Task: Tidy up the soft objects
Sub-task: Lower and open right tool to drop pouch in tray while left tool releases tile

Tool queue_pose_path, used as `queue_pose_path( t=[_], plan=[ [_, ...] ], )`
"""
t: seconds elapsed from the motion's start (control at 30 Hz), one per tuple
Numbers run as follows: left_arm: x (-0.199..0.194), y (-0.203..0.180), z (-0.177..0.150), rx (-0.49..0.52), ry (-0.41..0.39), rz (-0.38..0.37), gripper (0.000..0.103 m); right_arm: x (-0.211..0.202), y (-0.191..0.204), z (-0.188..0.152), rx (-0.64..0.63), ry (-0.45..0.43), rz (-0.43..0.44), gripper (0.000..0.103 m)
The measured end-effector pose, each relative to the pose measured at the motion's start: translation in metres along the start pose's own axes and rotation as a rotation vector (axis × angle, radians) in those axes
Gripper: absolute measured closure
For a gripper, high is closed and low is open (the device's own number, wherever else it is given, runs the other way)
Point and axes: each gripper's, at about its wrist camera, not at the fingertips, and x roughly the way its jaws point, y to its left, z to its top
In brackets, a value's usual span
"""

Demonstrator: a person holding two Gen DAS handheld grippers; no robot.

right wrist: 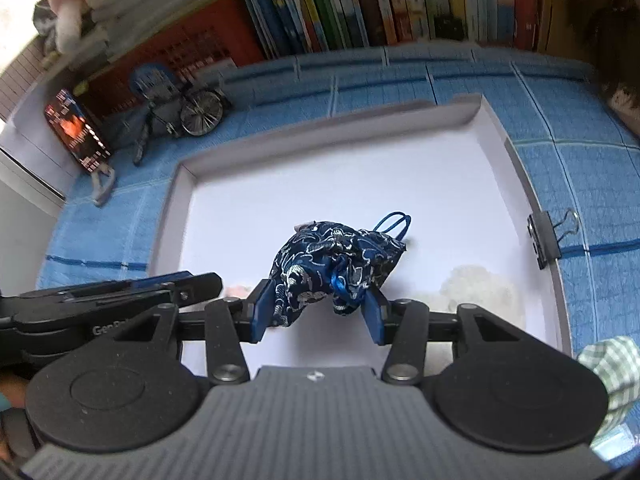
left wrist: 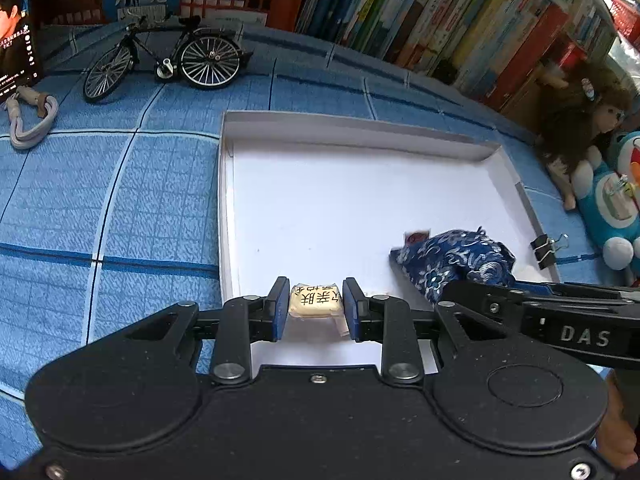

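Note:
A white shallow tray [left wrist: 360, 184] lies on the blue checked cloth; it also shows in the right wrist view [right wrist: 360, 184]. My left gripper [left wrist: 316, 304] is shut on a small cream packet with black characters [left wrist: 316, 301], held over the tray's near edge. My right gripper [right wrist: 316, 308] is shut on a dark blue patterned drawstring pouch [right wrist: 332, 260], held over the tray's middle. The pouch also shows in the left wrist view [left wrist: 452, 258], with the right gripper's black body behind it. A white fluffy thing [right wrist: 480, 292] lies in the tray at the right.
A model bicycle [left wrist: 168, 60], a phone on a stand [left wrist: 18, 28] and a grey strap [left wrist: 32, 120] sit at the back left. Books [left wrist: 440, 12] line the back. A doll [left wrist: 580, 128] and a blue plush [left wrist: 612, 200] lie right. A binder clip [right wrist: 548, 236] grips the tray's rim.

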Motion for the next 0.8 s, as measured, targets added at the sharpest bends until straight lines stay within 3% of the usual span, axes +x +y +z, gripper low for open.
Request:
queue_pose_path(
  t=[0.23, 0.4, 0.57, 0.8],
  plan=[
    [0.006, 0.0, 0.001, -0.015, 0.035, -0.002, 0.076, 0.015, -0.005, -0.001, 0.017, 0.062, 0.0, 0.042],
    [0.002, -0.001, 0.002, -0.02, 0.028, 0.002, 0.062, 0.016, -0.006, -0.004, 0.014, 0.059, -0.001, 0.032],
    [-0.004, -0.001, 0.002, -0.043, 0.046, -0.005, 0.056, 0.011, -0.004, -0.004, 0.005, 0.059, 0.007, 0.027],
    [-0.027, 0.002, -0.001, -0.054, 0.003, -0.021, 0.047, -0.007, -0.003, -0.004, -0.002, 0.027, 0.028, 0.022]
  ],
)
